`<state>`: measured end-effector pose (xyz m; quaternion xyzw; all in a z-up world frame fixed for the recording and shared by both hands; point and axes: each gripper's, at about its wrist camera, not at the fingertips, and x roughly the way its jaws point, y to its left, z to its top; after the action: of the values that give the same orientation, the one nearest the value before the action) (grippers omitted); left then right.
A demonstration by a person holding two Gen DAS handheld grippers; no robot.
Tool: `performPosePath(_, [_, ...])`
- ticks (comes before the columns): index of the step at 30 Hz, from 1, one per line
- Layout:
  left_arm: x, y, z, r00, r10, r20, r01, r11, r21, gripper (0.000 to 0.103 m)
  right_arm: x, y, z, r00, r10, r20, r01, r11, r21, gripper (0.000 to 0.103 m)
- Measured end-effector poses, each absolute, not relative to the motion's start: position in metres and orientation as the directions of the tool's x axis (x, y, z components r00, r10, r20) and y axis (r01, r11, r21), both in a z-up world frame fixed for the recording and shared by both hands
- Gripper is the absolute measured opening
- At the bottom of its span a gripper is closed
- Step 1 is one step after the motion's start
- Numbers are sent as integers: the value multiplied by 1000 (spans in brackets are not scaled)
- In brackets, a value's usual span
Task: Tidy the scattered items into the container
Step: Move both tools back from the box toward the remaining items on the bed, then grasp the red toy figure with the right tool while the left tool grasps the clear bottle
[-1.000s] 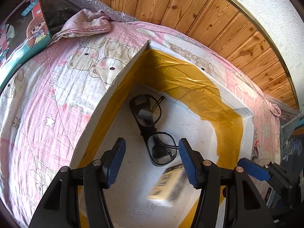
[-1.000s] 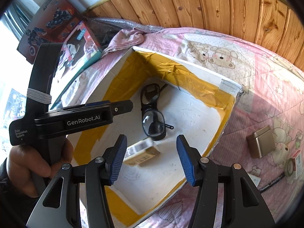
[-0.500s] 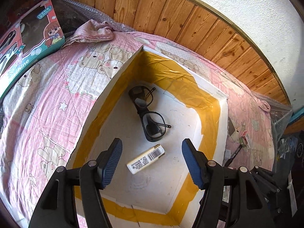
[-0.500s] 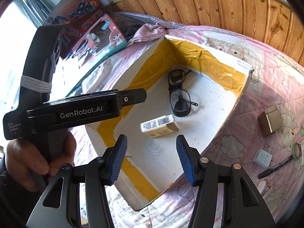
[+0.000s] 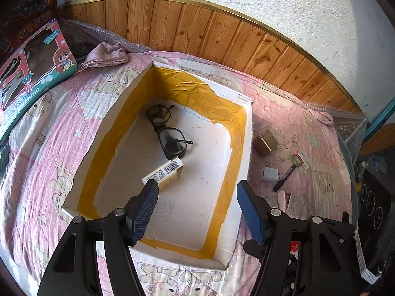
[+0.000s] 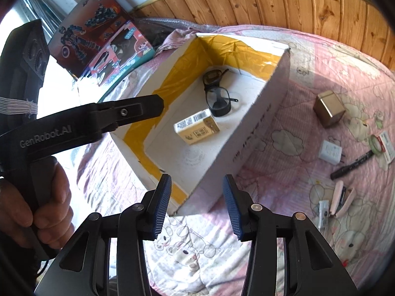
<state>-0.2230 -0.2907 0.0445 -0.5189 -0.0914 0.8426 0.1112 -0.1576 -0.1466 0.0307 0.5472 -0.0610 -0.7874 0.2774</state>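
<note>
Status: glasses (image 5: 170, 133) + small carton (image 5: 163, 174) in white box (image 5: 246, 148) on bed. Left hand-held gripper (image 5: 197, 202) & right hand-held gripper (image 6: 197, 204) both released, empty, near box. Left to do, right of box: gold tin (image 6: 329, 108), charger (image 6: 330, 151), marker (image 6: 353, 164), tape (image 6: 377, 143), pink clip (image 6: 343, 198).

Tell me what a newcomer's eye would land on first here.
The white box lined with yellow tape sits mid-bed, holding black glasses and a small barcoded carton. Beside it on the pink quilt lie scattered bits: a gold tin, a white charger, a black marker. Both tongs are open, empty.
</note>
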Motion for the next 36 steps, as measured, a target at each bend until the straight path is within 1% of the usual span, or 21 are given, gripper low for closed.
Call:
performPosePath(3, [-206,-276,46,-430,294,-854,-130,-956,-263,67,-147,-129,23,-248,-494,-833,324,-853,409,46])
performPosePath(7, [-191,-255,45,-399,342,-851,-155,-940,-305,67,-138,-106,20,-266,-483,-834,284,-866,411,46])
performPosePath(11, [-179,-226,40,-361,370,-856,-206,-927,-314,67,-129,-83,13,-276,-471,-838,226,-879,420,46])
performPosePath(19, [-163,-171,34,-287,427,-858,-314,-888,-337,67,-102,-10,-16,-288,-438,-852,25,-892,450,46])
performPosePath(25, [-166,-141,4,-200,459,-866,-326,-864,-383,67,-77,42,-46,-276,-417,-866,-146,-873,466,46])
performPosePath(31, [-172,-111,-29,-114,462,-879,-333,-852,-404,71,-58,66,-64,-268,-393,-880,-250,-854,457,46])
performPosePath(36, [-177,-80,-55,-56,445,-894,-364,-842,-397,71,-52,78,-80,-259,-391,-883,-309,-833,459,46])
